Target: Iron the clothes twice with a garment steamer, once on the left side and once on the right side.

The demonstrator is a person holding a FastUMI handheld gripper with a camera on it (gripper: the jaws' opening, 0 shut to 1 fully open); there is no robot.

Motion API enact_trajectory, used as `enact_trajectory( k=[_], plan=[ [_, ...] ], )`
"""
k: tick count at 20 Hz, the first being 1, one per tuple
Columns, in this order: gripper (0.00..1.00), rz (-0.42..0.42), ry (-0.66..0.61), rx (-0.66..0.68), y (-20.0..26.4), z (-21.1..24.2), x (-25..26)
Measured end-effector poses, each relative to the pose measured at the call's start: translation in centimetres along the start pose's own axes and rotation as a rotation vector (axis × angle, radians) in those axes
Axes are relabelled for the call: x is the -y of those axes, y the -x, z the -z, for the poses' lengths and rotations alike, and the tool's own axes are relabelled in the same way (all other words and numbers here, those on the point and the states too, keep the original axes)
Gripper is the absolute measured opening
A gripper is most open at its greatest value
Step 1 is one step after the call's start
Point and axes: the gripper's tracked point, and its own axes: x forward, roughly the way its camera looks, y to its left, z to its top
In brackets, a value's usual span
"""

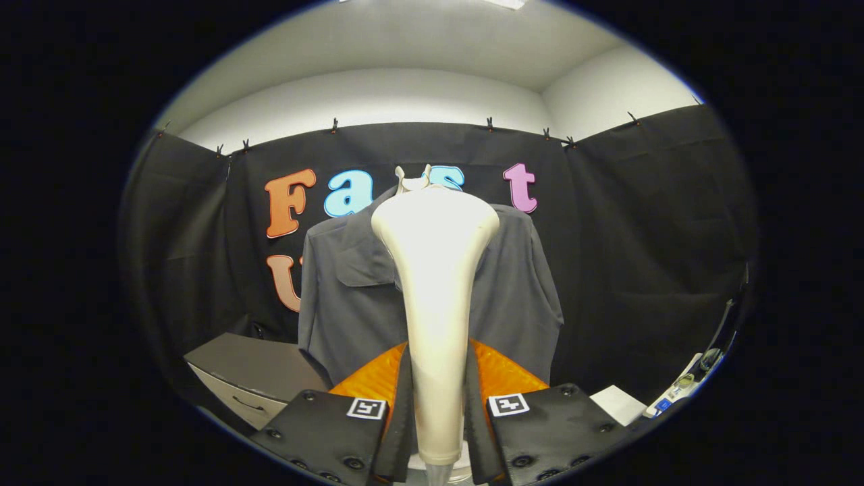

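**Garment steamer held upright before a hanging shirt**

A dark grey collared shirt [351, 304] hangs on a pale hanger [403, 179] against the booth's black cloth wall, its front facing the camera. It hangs beyond the jaws, its middle hidden behind the steamer. One shoulder, the collar and a sleeve show on each side. To one side of the shirt stands a grey cabinet [250, 368] with a drawer handle. On the other side, small white and blue items lie at the margin, too distorted to identify.

The cream garment steamer [435, 304] rises between the jaws, its narrow handle low and its broad flat head level with the shirt's collar. Whether the head touches the cloth cannot be told.

The gripper [437, 398] has its jaws closed on the steamer's handle. The orange fingers [374, 381] flank the handle closely on both sides, with no visible gap.

Handling, as judged: the steamer looks like a rigid, smooth plastic shell, likely slippery and top-heavy with the head far above the grasp. A hold on the narrow handle suits it, provided the grip stays firm against twisting. The shirt is soft and light. It will probably swing or bunch on its hanger under pressure, so light strokes down each front panel seem advisable, one on the left side and one on the right.
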Motion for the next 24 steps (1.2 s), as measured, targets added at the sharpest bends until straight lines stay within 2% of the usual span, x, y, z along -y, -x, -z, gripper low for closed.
enact_trajectory(
  k=[3,24],
  plan=[
    [0.42,-0.023,-0.013,-0.019,0.0,0.7,-0.5],
    [0.42,0.001,-0.022,-0.031,0.7,1.5,1.0]
  ],
)
